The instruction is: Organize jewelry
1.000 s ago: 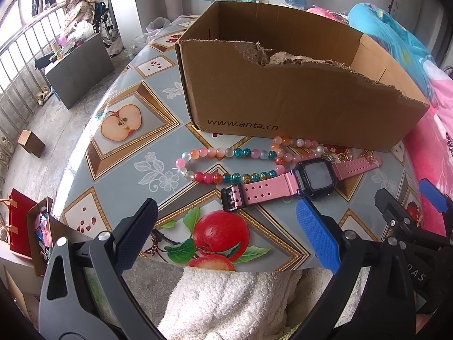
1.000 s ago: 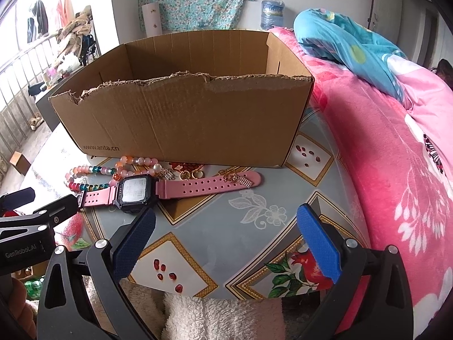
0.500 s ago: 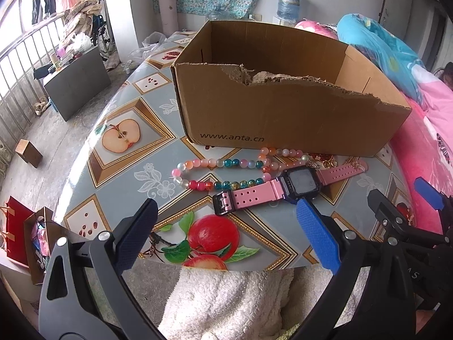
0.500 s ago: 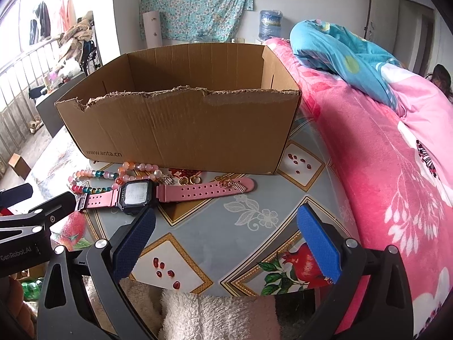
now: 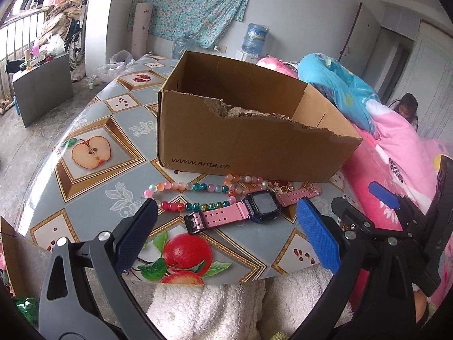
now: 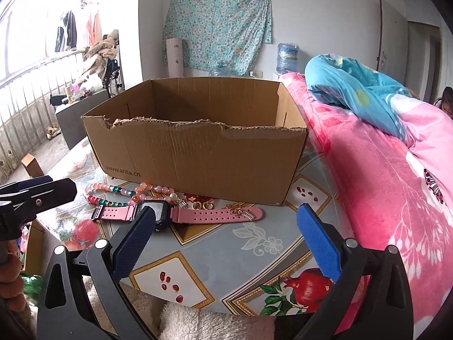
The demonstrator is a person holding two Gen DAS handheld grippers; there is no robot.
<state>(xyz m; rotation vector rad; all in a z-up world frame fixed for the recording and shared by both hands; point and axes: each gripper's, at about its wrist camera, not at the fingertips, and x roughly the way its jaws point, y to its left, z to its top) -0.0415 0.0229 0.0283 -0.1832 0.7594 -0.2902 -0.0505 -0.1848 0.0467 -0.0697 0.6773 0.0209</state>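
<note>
Two views are given. From the left wrist, the left tool is seen spread wide and empty above the near edge of the bench. One pink watch lies flat just ahead, its long axis running across the tool's line, buckle end leftward. One bead necklace loops beyond it, against the one cardboard box.

From the right wrist, the right tool is likewise held apart, gripping nothing. The watch lies ahead and left; a few small gold pieces, uncountable, are scattered by the box. The left tool is judged the better placed of the two for the watch.
</note>
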